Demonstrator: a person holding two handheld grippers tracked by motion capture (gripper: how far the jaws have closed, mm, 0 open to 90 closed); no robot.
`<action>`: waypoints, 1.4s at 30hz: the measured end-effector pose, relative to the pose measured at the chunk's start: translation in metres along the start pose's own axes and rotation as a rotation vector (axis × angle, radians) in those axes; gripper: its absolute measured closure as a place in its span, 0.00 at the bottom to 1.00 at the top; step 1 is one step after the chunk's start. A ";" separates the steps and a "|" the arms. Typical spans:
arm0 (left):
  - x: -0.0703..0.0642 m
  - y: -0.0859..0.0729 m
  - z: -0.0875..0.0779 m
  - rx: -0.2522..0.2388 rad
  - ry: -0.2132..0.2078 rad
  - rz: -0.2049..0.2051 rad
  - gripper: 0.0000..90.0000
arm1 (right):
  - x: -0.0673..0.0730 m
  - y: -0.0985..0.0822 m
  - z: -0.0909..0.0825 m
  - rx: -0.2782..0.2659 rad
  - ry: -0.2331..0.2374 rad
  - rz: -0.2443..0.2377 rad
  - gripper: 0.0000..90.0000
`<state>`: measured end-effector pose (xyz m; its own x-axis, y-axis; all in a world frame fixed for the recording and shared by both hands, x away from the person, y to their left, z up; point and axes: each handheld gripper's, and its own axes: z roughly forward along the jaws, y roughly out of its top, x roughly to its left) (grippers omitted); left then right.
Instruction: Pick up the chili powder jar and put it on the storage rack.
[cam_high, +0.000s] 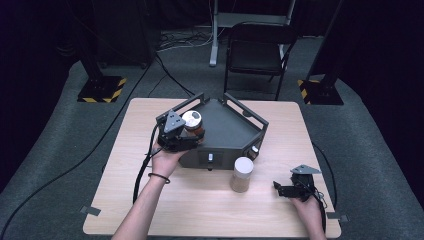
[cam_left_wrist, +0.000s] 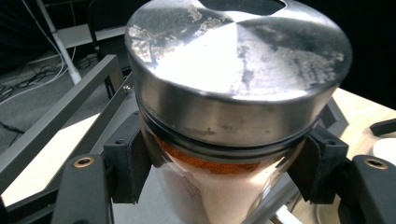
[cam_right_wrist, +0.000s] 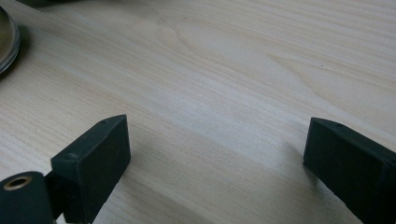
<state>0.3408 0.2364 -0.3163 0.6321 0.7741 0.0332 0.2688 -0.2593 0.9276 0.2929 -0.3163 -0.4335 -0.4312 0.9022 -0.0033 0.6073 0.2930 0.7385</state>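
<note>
Pale wooden bench carries everything, floor around it grey carpet. Biggest thing on it: dark grey five-sided metal tray with a raised bar frame, sitting at the far middle of the bench.

Left gripper is clamped on a glass spice jar with a brushed steel lid and orange-red powder inside; in the left gripper view both black pads press the glass just under the lid, jar upright. In the high view the jar sits at the tray's left front part, inside or right over the frame there; cannot tell whether its base rests on the tray floor or hangs just above it.

Second jar, a clear cylinder with a whitish lid and tan contents, stands on the bench just in front of the tray, untouched, between the two hands.

Right gripper rests low at the bench's right front, jaws standing wide apart with only bare wood between them in the right gripper view, holding nothing.

Progress, as a judgement: work looks like moving jars between bench and tray. One jar is in hand at the tray, neither clearly set down nor released. The tan jar is not yet handled, so roughly halfway at best.
</note>
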 end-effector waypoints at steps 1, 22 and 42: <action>0.000 0.001 0.002 0.008 0.004 0.003 0.34 | 0.000 0.000 0.000 0.000 0.000 0.000 0.07; 0.005 -0.005 0.027 0.077 0.031 -0.060 0.34 | 0.000 0.000 0.000 0.000 0.001 -0.001 0.07; 0.006 -0.007 0.022 0.068 0.014 -0.067 0.27 | 0.000 0.000 0.000 0.000 0.000 -0.001 0.07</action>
<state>0.3587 0.2308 -0.3309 0.6009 0.7990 -0.0225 0.3591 -0.2446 0.9007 0.2930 -0.3163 -0.4335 -0.4320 0.9019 -0.0036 0.6071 0.2938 0.7383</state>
